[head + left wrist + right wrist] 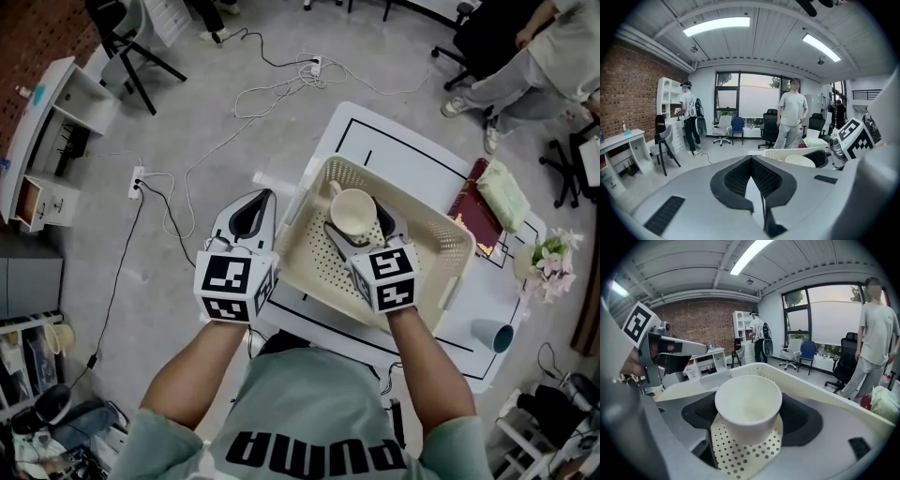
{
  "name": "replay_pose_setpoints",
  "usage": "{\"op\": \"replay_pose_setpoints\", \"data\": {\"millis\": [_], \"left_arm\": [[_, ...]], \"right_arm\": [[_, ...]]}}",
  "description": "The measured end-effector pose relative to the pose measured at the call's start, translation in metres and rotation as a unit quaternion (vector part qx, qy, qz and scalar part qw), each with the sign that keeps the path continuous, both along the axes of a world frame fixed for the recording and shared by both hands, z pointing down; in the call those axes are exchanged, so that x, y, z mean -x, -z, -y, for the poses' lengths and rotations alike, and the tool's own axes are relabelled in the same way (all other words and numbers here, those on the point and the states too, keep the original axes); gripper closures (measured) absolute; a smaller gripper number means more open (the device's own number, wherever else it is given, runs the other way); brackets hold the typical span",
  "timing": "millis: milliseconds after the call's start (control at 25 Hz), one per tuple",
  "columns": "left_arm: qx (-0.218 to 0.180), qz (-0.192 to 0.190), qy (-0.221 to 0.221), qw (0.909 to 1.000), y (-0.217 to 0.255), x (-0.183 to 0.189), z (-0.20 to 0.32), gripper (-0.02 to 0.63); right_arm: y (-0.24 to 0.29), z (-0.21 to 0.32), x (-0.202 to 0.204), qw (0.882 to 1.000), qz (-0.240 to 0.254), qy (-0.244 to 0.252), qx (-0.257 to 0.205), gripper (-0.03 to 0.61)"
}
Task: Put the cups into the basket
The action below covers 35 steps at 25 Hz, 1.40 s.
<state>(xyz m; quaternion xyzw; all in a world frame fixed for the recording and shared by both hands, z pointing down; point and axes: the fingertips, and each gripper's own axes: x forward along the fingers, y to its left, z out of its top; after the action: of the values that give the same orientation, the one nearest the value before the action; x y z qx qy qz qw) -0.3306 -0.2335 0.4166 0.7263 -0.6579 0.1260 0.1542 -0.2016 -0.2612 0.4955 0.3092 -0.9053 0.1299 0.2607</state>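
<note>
Cup (352, 210): cream, inside the basket (441, 234), low over its perforated floor, perhaps resting on it.
Right gripper (362, 232): jaws clamped on the cup's sides.
Left gripper (251, 214): jaws together, empty, just left of the basket.
Blue cup (493, 335): on the table (412, 155), right of the basket, apart.

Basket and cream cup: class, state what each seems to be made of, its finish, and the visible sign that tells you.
The basket looks like moulded plastic with a matt cream finish, shown by the regular round holes across its floor and walls. The cream cup is probably glazed ceramic, going by its smooth, thick rim and soft sheen, though plastic cannot be ruled out.
</note>
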Motion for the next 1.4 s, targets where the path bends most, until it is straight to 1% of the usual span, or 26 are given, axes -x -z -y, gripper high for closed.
{"op": "replay_pose_setpoints", "data": {"millis": [200, 480, 800, 1040, 1160, 1400], "left_arm": [[0.016, -0.003, -0.013, 0.9998, -0.012, -0.003, 0.006, 0.609], [0.023, -0.005, -0.026, 0.9994, -0.018, -0.009, 0.012, 0.608], [0.025, -0.006, -0.033, 0.9991, -0.017, -0.012, 0.011, 0.609], [0.02, -0.007, -0.039, 0.999, -0.013, -0.02, 0.006, 0.609], [0.015, -0.006, -0.038, 0.9991, -0.008, -0.023, 0.003, 0.609], [-0.003, -0.007, -0.041, 0.9991, 0.008, -0.032, -0.001, 0.609]], "right_arm": [[-0.023, 0.004, 0.004, 1.0, -0.008, 0.004, 0.007, 0.183], [-0.047, 0.009, 0.002, 1.0, -0.018, 0.002, 0.012, 0.183], [-0.054, 0.008, 0.006, 0.999, -0.027, 0.017, 0.0, 0.183], [-0.063, 0.002, 0.002, 0.999, -0.041, 0.029, 0.015, 0.183], [-0.058, -0.001, -0.001, 0.999, -0.036, 0.027, 0.018, 0.183], [-0.026, -0.009, -0.012, 1.0, -0.015, 0.023, 0.004, 0.183]]}}
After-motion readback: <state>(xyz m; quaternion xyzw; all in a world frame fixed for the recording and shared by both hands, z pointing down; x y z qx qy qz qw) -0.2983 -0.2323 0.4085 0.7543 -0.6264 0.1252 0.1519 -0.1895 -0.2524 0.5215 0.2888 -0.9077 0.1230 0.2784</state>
